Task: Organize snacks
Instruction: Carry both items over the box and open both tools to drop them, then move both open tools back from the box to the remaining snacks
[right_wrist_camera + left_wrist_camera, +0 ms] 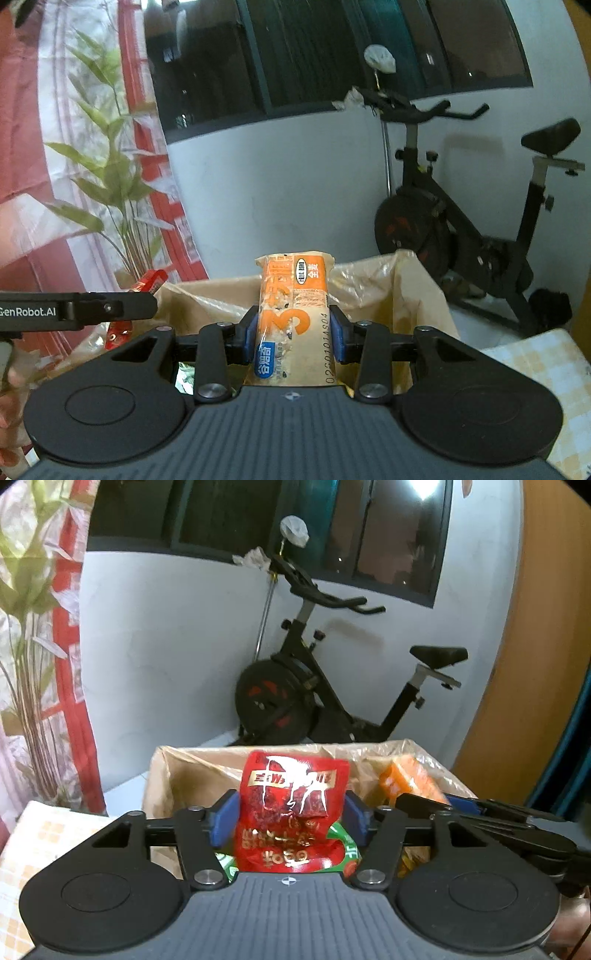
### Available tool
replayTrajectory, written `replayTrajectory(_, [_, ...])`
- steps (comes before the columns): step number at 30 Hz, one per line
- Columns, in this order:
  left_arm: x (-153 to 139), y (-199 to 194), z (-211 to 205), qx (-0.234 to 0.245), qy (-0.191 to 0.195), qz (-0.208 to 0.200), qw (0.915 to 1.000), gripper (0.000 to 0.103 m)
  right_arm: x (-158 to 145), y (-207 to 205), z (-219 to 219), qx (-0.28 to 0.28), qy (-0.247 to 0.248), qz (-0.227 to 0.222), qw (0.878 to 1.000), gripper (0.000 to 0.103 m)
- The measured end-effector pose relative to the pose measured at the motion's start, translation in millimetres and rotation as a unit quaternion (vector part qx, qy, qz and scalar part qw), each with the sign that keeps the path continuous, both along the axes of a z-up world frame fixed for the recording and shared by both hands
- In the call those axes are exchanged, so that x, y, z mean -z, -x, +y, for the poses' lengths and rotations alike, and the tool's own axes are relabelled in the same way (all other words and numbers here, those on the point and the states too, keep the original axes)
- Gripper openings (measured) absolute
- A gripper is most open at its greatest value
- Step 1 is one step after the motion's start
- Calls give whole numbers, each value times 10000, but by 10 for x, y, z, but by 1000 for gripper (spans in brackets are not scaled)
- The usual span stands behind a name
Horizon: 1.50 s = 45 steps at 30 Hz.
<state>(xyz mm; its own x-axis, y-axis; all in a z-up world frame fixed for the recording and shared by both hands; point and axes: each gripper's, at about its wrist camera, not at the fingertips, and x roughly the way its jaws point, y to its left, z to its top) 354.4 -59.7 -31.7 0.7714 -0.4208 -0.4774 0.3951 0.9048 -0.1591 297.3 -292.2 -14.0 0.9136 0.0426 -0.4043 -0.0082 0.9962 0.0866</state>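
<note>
A red snack packet (291,797) stands upright between the blue pads of my left gripper (290,812), over a cardboard box (159,775) lined with a plastic bag. The pads stand a little apart from the packet, with a gap on its right side. My right gripper (293,332) is shut on an orange snack bar packet (295,291), held upright above the same box (417,295). In the left wrist view the right gripper (424,801) and its orange packet (410,779) show on the right. In the right wrist view the left gripper (147,306) and the red packet (151,280) show on the left.
More packets lie inside the box under the grippers. A black exercise bike (314,686) stands behind the box against a white wall. A leafy plant (110,177) and a red-and-white curtain (70,664) are on the left. A checked tablecloth (546,369) covers the table.
</note>
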Motion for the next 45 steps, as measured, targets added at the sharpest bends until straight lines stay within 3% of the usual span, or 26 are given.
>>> replayTrajectory(7, [-26, 60, 100, -56, -58, 25, 10000, 66, 13, 131, -61, 68, -75, 22, 9999, 51])
replayTrajectory(16, [-261, 569, 328, -220, -22, -140, 9997, 66, -108, 511, -32, 95, -77, -189, 9997, 51])
replayTrajectory(24, [-240, 1076, 604, -267, 85, -204, 9994, 66, -95, 1001, 28, 14, 75, -401, 9992, 51])
replayTrajectory(32, [139, 1408, 661, -282, 102, 173, 9994, 66, 185, 1340, 142, -76, 137, -256, 9995, 54])
replayTrajectory(36, [413, 1432, 567, -262, 140, 524, 9982, 66, 408, 1409, 164, -90, 185, 32, 9998, 55])
replayTrajectory(40, [721, 1411, 374, -326, 86, 810, 9961, 76, 589, 1470, 130, -68, 143, 302, 9994, 55])
replayTrajectory(45, [1014, 1324, 165, -73, 87, 1218, 9925, 77, 746, 1576, 38, 25, 136, 451, 9989, 55])
